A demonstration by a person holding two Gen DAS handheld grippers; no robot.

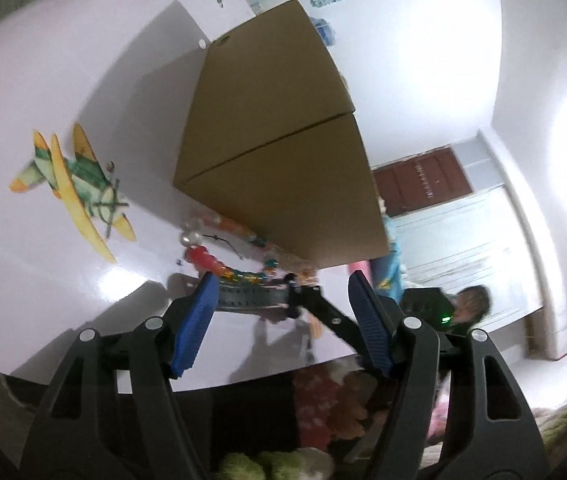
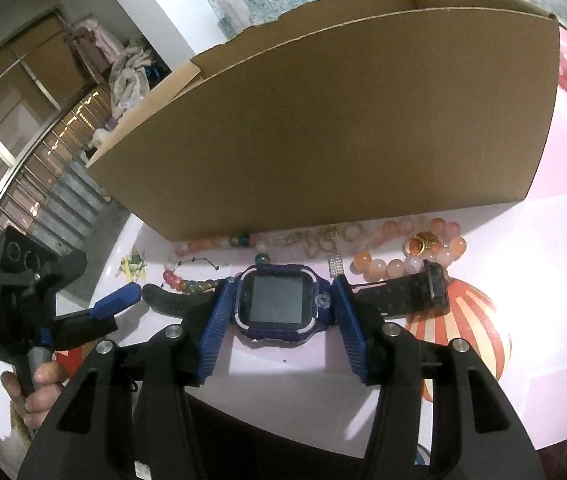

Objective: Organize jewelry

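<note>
Your right gripper (image 2: 281, 312) has its blue pads pressed against both sides of the purple smartwatch (image 2: 277, 304), which lies face up on the table with its black strap (image 2: 411, 292) stretched out to the right. Your left gripper (image 1: 283, 320) stands with its jaws apart and nothing between the pads; in the right wrist view one blue finger (image 2: 117, 300) of it reaches in from the left, close to the strap's other end, and your hand (image 2: 39, 388) shows below on the handle.

Just beyond the watch, the rest of the jewelry lies in a row along the foot of the cardboard box (image 2: 343, 120): a peach bead bracelet (image 2: 411, 256) with a gold ring (image 2: 423, 244) beside it, thin gold pieces (image 2: 323, 240), and a multicoloured bead bracelet (image 2: 187, 280).

The box stands open-topped on a glossy pale pink table (image 2: 543, 280) printed with a striped balloon (image 2: 467, 328) and a yellow-green plane (image 1: 79, 184). Behind are white walls (image 1: 443, 60), a dark red door (image 1: 423, 184) and a heap of clothes (image 2: 131, 72) by glazed panels.
</note>
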